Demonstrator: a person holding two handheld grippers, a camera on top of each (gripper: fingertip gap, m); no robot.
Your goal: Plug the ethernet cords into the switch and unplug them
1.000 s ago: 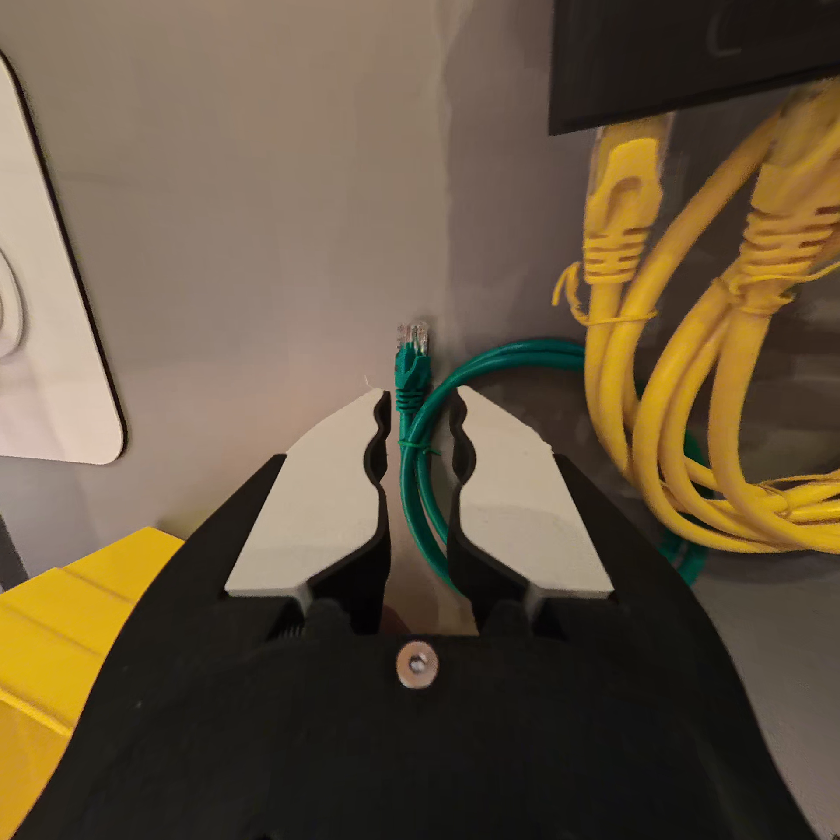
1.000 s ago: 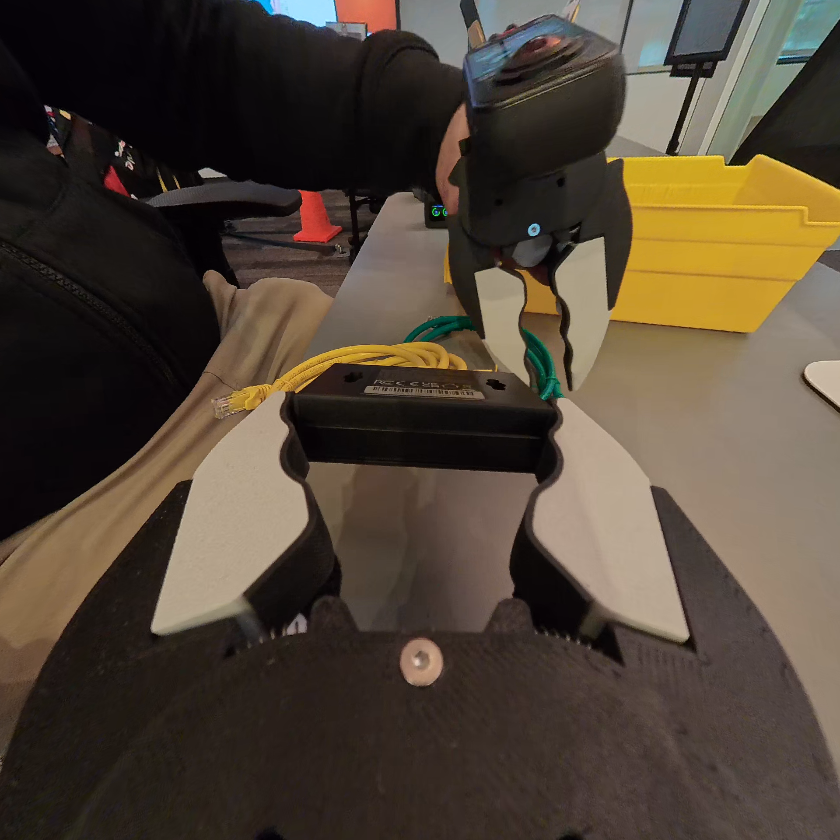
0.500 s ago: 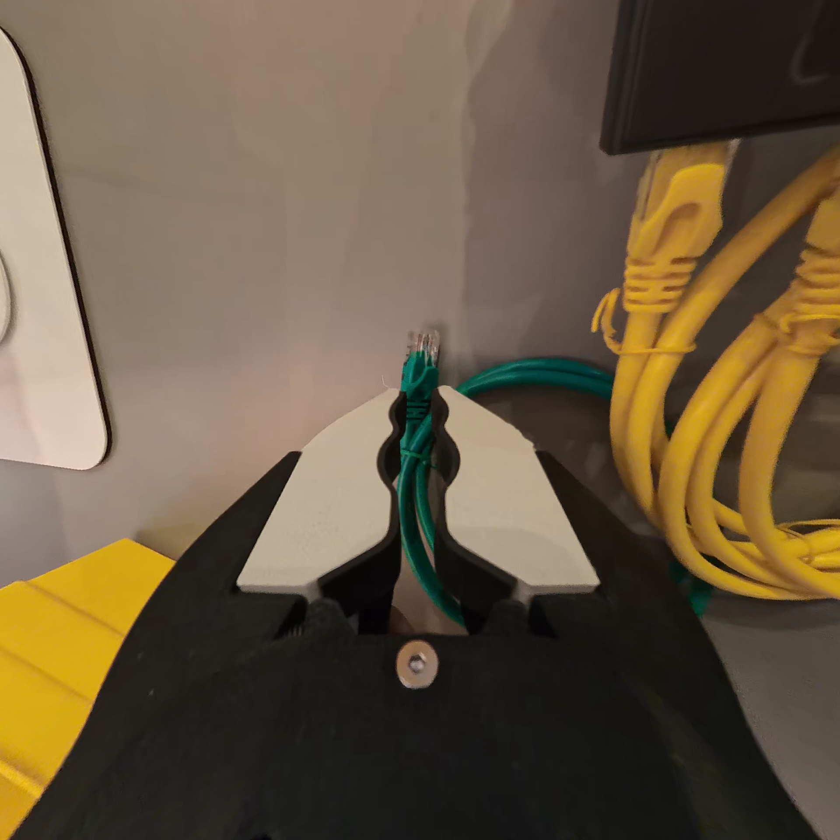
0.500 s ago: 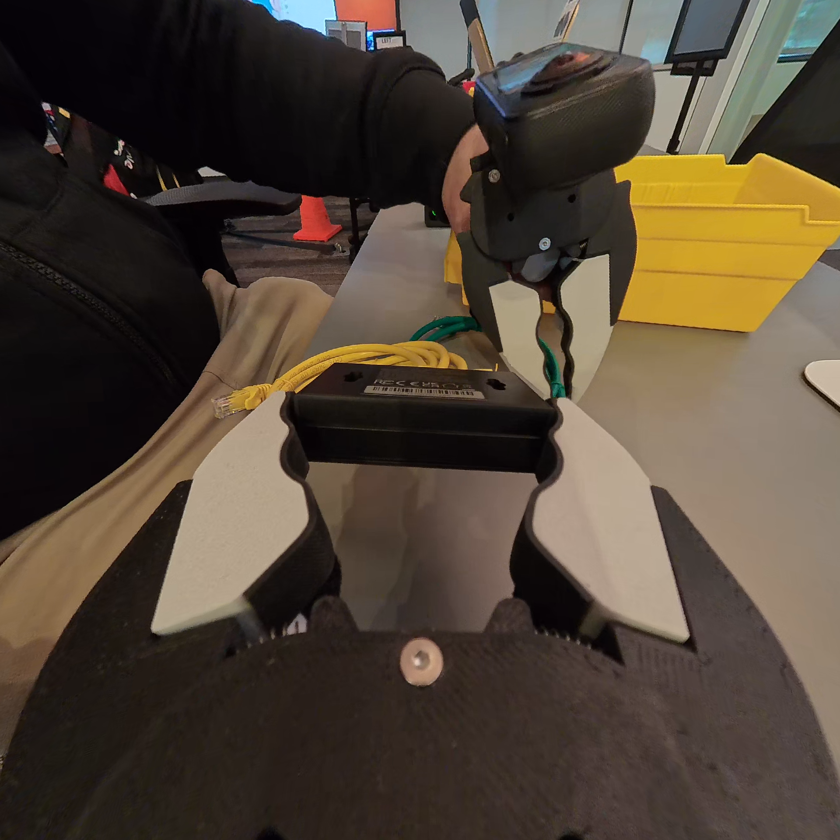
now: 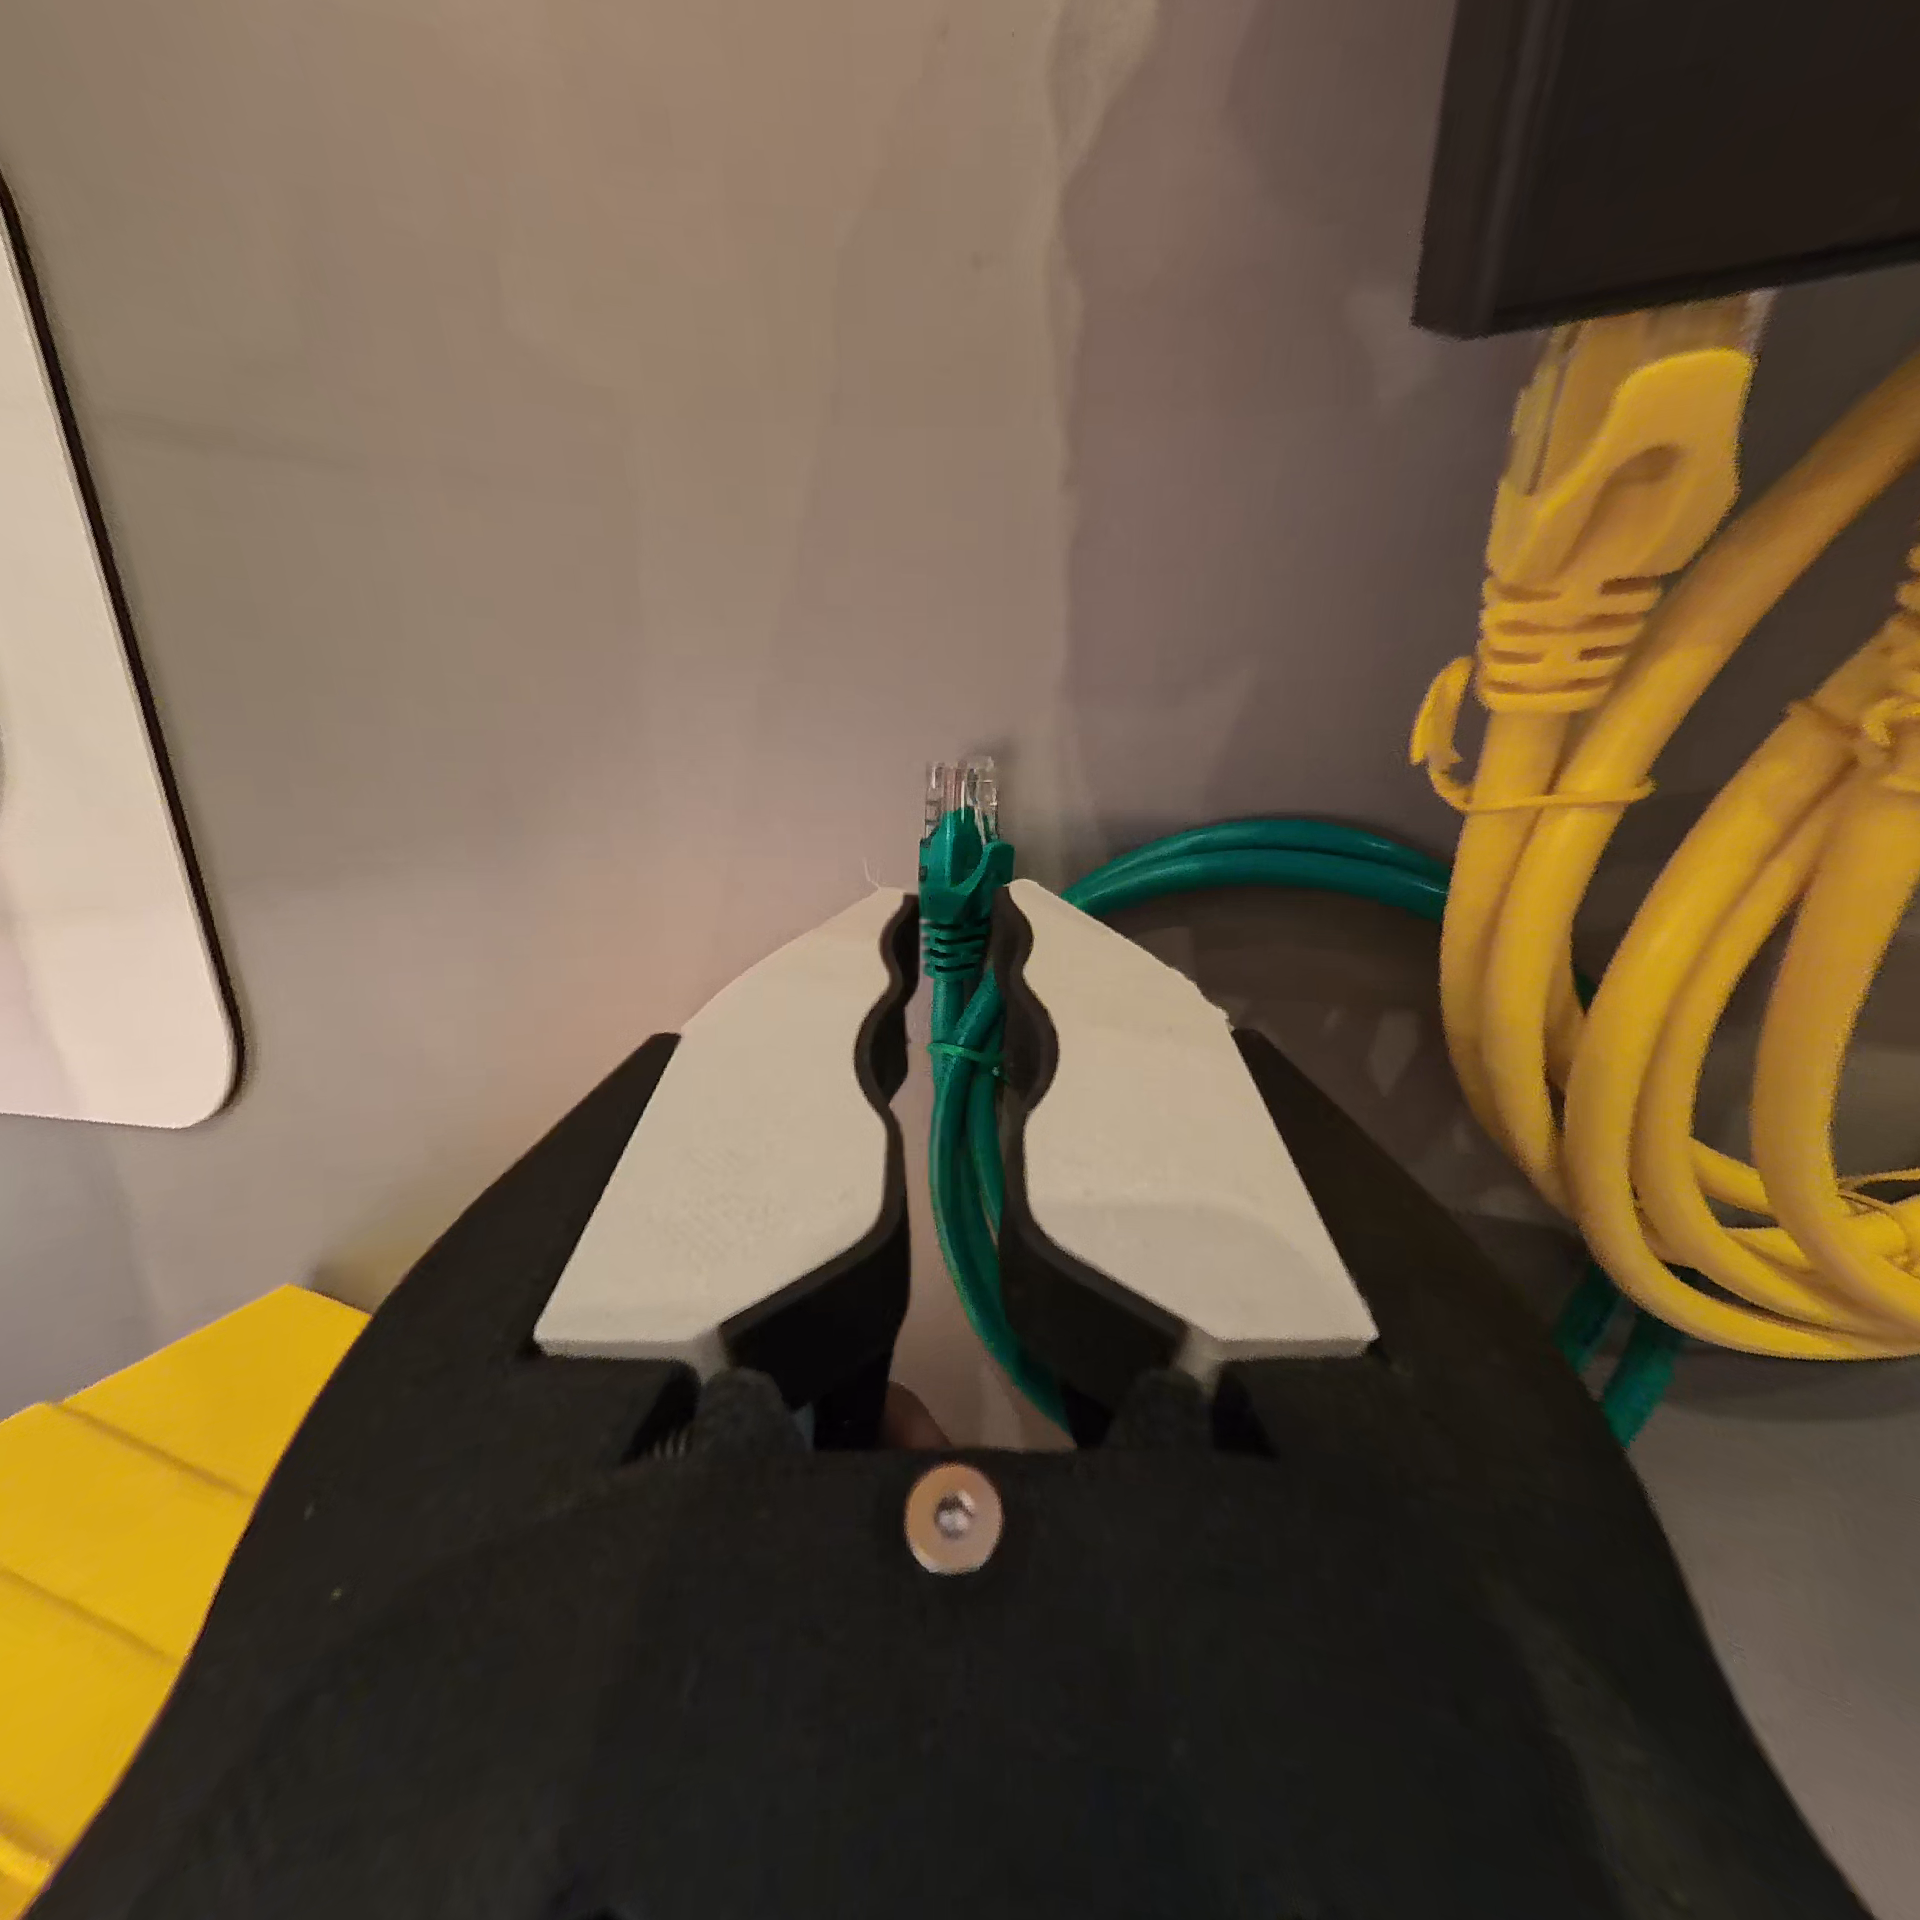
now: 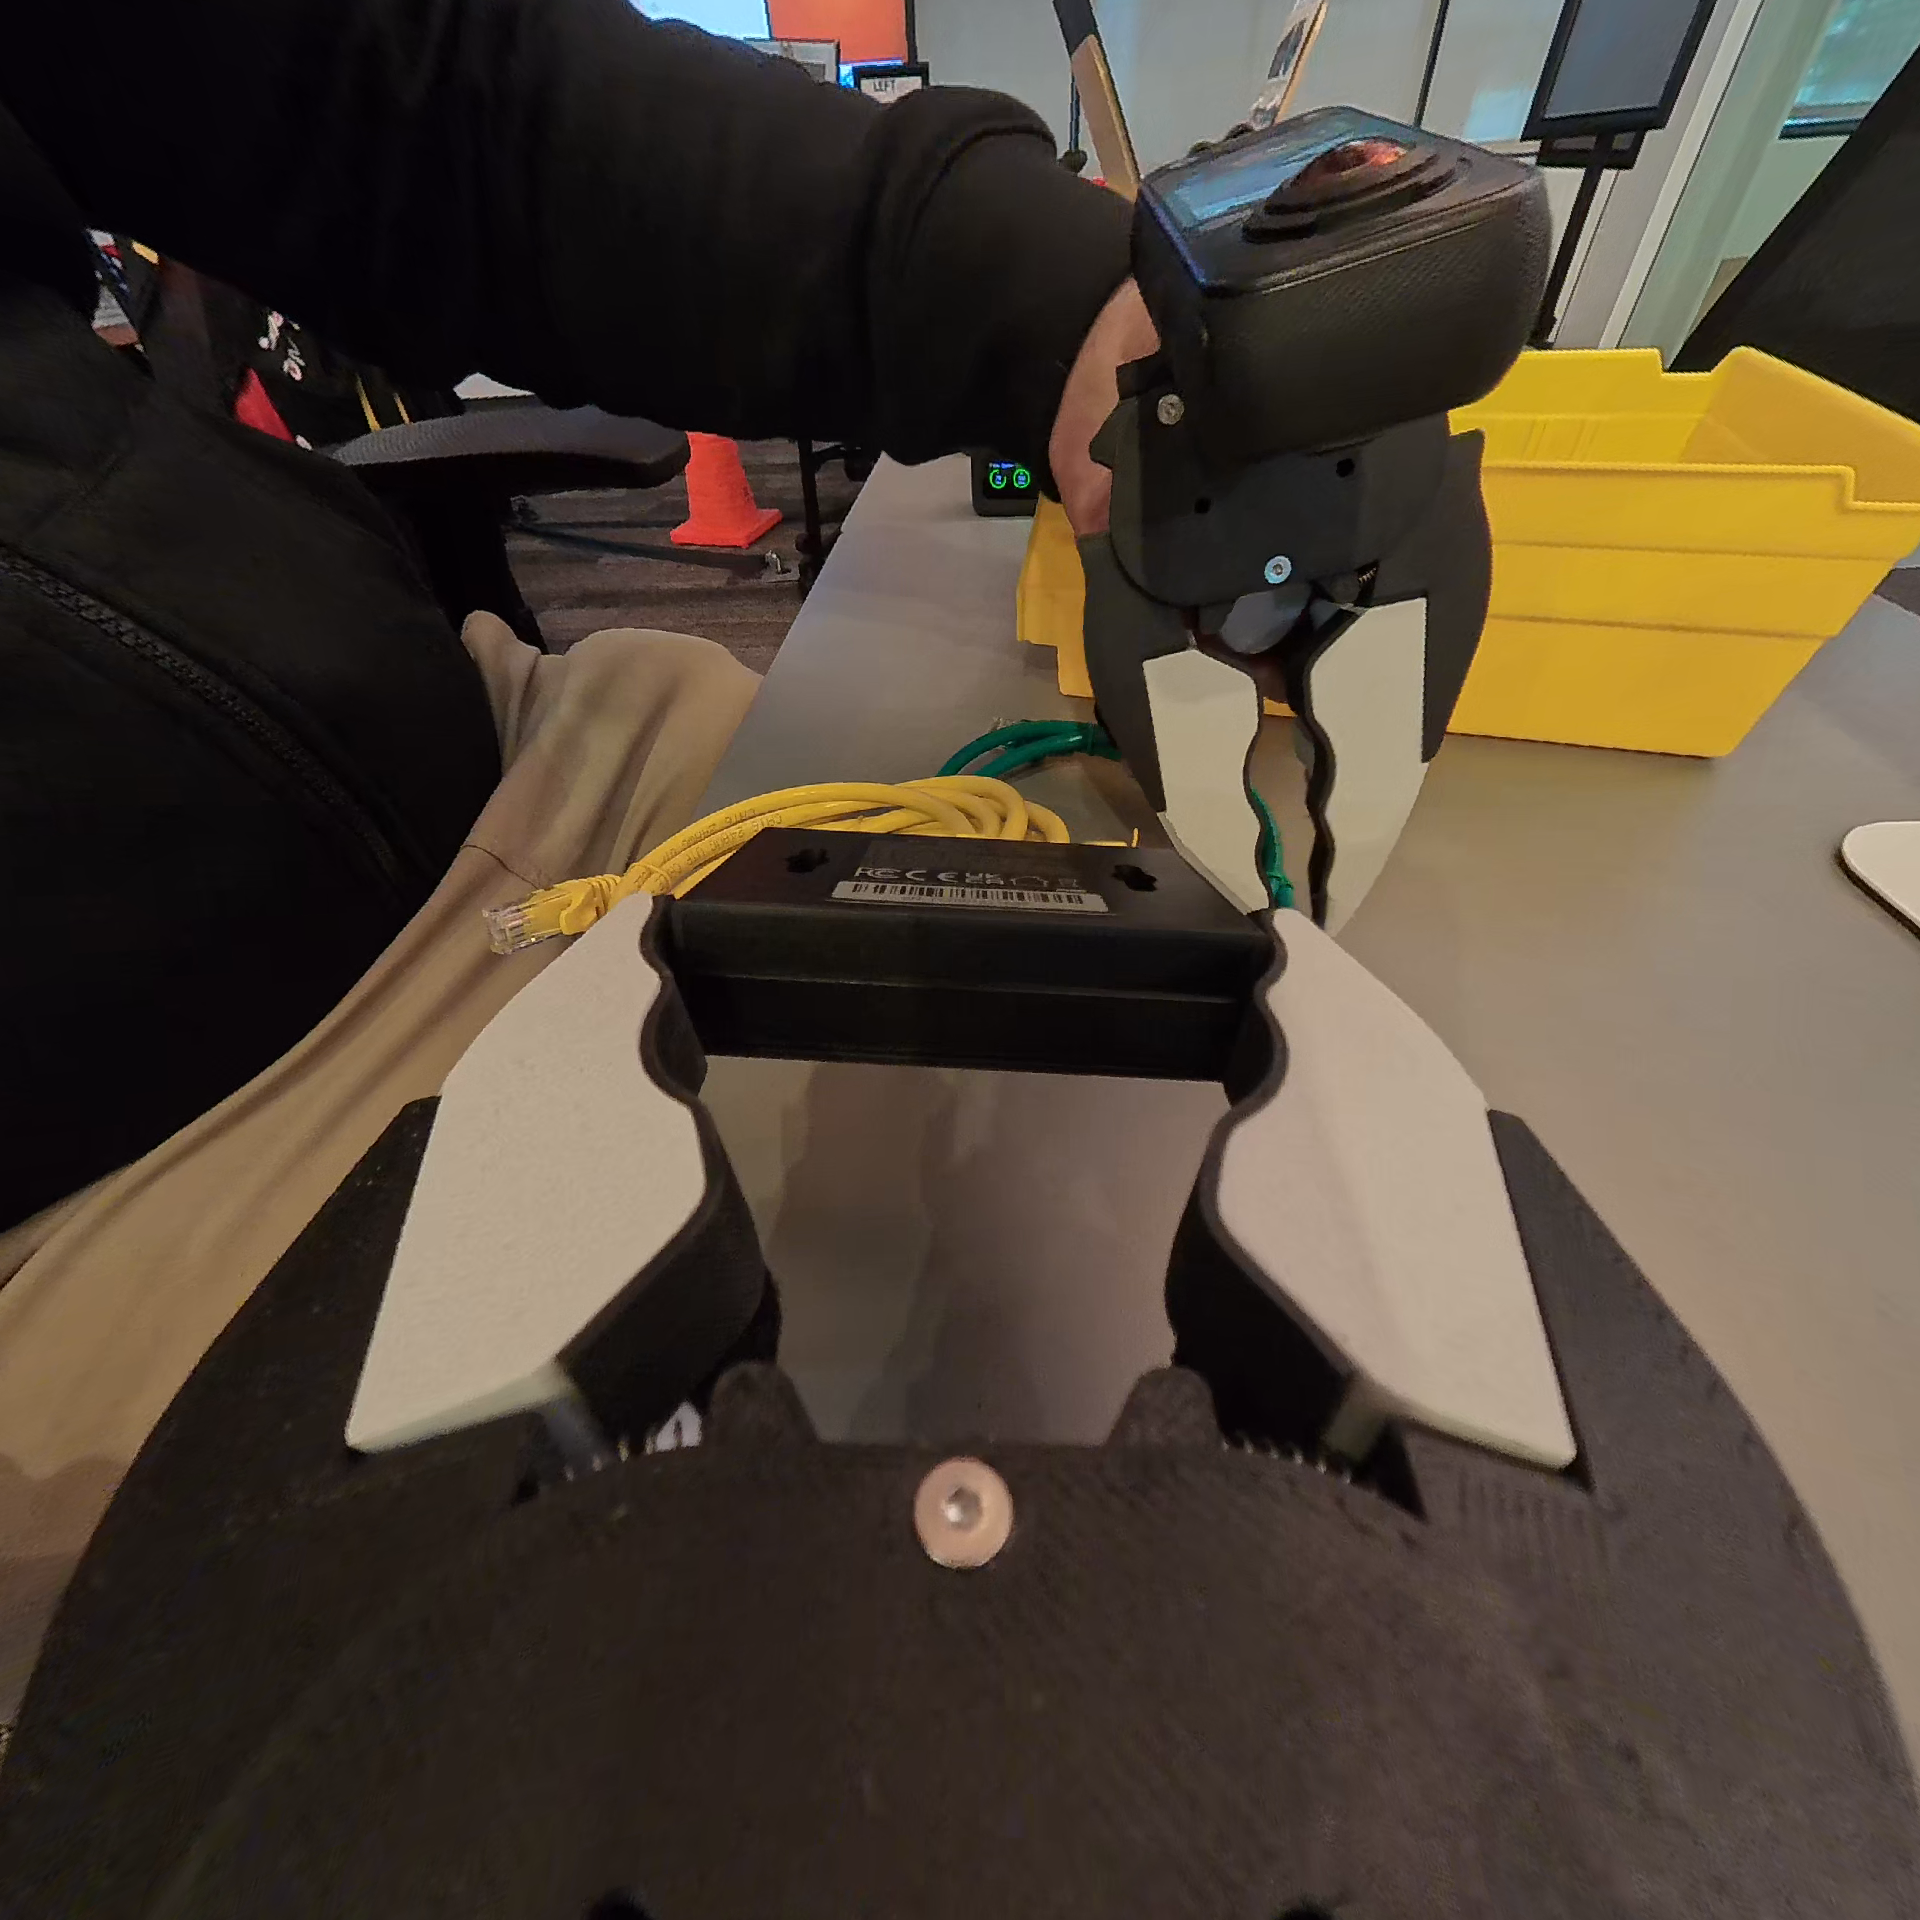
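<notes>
Fingers (image 5: 790,1060) of the left gripper (image 5: 958,914) have drawn together around the green cord (image 5: 961,1164); a second ago they stood well apart with the cord loose between them, and now they are clamped on its boot just behind the plug. That reads as the pick-up being done, so the next step is likely carrying the green plug (image 5: 961,805) to a port. Seen from the left wrist, the plug sticks out past the fingertips with its clear tip pointing straight ahead, its long axis in line with the fingers, and the rest of the cord loops off to the right over the grey counter (image 5: 520,520). The black switch (image 5: 1662,156) sits up and to the right, with a yellow cord (image 5: 1590,499) already seated in its lower edge.

From the right wrist, the right gripper (image 6: 961,997) is unchanged: its fingers (image 6: 561,1164) are set wide and pressed on the two short ends of the switch (image 6: 966,935), holding it on the counter (image 6: 1610,1039). Beyond it the left gripper (image 6: 1283,821) points down, the green cord (image 6: 1273,842) running between its fingers. A loose yellow plug (image 6: 530,914) lies left of the switch, and a yellow bin (image 6: 1662,582) stands behind.
</notes>
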